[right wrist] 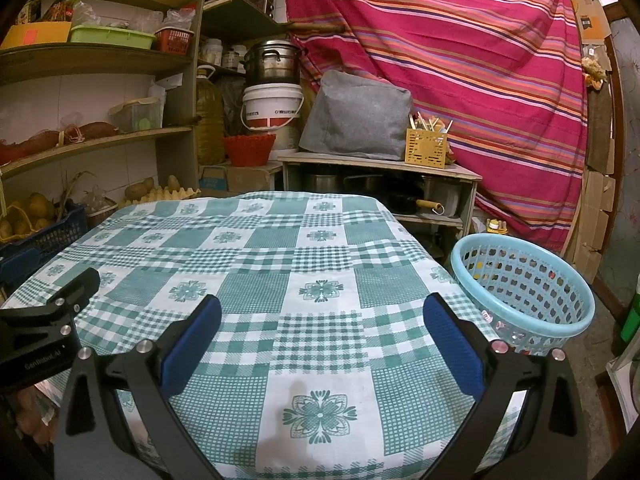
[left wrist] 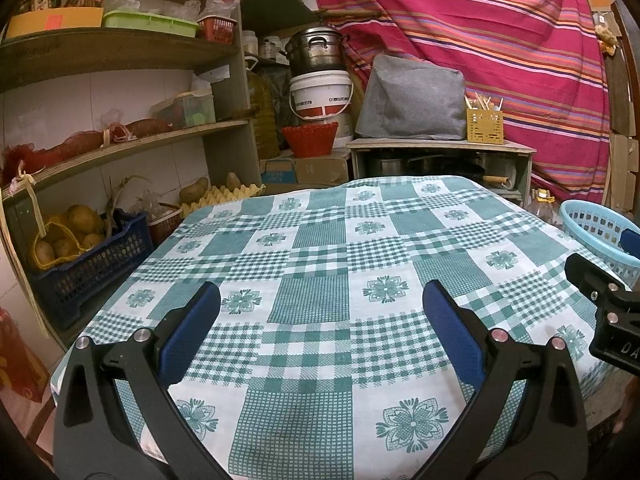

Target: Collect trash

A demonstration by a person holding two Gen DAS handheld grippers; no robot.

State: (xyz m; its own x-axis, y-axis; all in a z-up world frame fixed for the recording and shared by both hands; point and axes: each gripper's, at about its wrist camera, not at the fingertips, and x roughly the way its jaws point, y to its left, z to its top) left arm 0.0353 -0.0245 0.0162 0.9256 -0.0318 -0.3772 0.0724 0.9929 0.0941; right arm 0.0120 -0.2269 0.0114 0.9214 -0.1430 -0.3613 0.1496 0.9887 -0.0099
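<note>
A table under a green-and-white checked cloth (left wrist: 312,248) (right wrist: 256,256) fills both views; I see no loose trash on it. A light-blue perforated basket (right wrist: 524,292) stands beside the table's right edge, with small bits showing through its holes; it also shows at the right edge of the left wrist view (left wrist: 600,232). My left gripper (left wrist: 320,300) is open and empty over the near part of the cloth. My right gripper (right wrist: 320,312) is open and empty, to the right of the left one. Each gripper's body shows at the edge of the other's view.
Wooden shelves (left wrist: 120,140) with a blue crate of potatoes (left wrist: 80,256) stand close on the left. Behind the table are a low cabinet (right wrist: 380,168) with pots, a white bucket (right wrist: 272,108), a red basket (right wrist: 248,148) and a striped hanging cloth (right wrist: 460,60).
</note>
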